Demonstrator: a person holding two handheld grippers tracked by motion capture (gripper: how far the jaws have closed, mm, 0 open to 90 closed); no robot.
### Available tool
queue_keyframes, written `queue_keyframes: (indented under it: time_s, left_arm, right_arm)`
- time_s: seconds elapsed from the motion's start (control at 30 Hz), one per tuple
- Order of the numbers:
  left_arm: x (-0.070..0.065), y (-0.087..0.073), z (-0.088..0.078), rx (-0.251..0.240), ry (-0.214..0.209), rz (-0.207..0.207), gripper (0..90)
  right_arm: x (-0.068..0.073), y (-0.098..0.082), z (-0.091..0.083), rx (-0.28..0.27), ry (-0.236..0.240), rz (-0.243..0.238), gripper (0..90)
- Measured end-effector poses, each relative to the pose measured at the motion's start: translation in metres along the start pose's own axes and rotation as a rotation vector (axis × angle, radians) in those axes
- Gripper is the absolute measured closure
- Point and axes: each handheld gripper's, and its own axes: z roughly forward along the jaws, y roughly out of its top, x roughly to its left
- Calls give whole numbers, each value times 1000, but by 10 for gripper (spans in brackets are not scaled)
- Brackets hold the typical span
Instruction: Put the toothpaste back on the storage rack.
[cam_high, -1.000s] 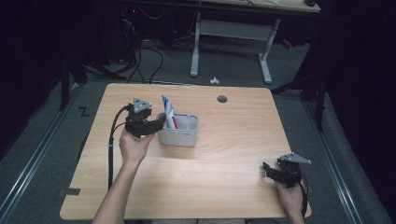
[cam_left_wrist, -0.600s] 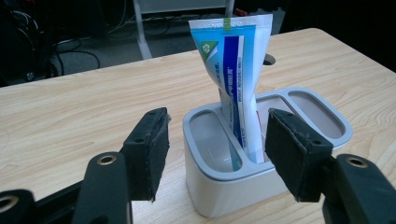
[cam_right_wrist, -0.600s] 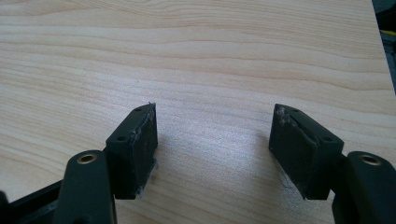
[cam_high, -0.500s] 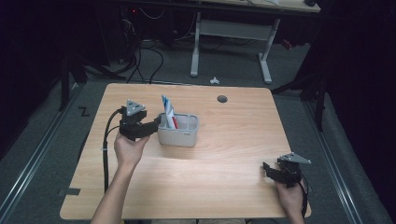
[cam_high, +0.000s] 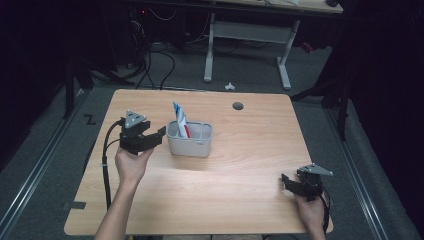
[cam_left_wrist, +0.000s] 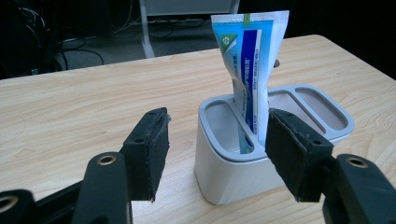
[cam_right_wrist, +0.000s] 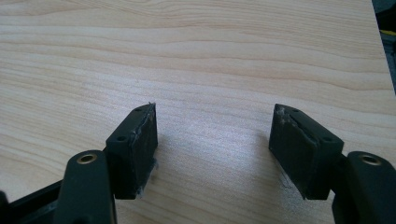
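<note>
No word, brand or number can be read anywhere. The toothpaste tube (cam_left_wrist: 250, 70), standing upright in the near compartment of the grey holder (cam_left_wrist: 233, 172), carries print down its dark blue stripe and along its white top seam, but in the left gripper view the letters are too small and blurred to make out. A round green emblem sits near the tube's top left corner, its design equally unclear, and in the high view the tube (cam_high: 180, 119) shows only blue, white and red colour.

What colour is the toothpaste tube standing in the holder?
Toothpaste tube: white with light and dark blue stripes, green emblem near the top. Clearest in the left gripper view.
</note>
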Motion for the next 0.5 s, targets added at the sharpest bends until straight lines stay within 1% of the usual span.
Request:
queue_keyframes:
  time_s: [0.13, 0.2, 0.5]
  left_arm:
    - [2, -2, -3, -6, 1, -8, 401]
    - [5, -4, -6, -10, 4, -19, 400]
    - [11, -11, -13, -15, 8, -35, 400]
  right_arm:
    - [0, 0, 0, 1, -1, 2, 326]
    - [0, 0, 0, 0, 0, 1, 326]
    - [0, 0, 0, 0, 0, 0, 326]
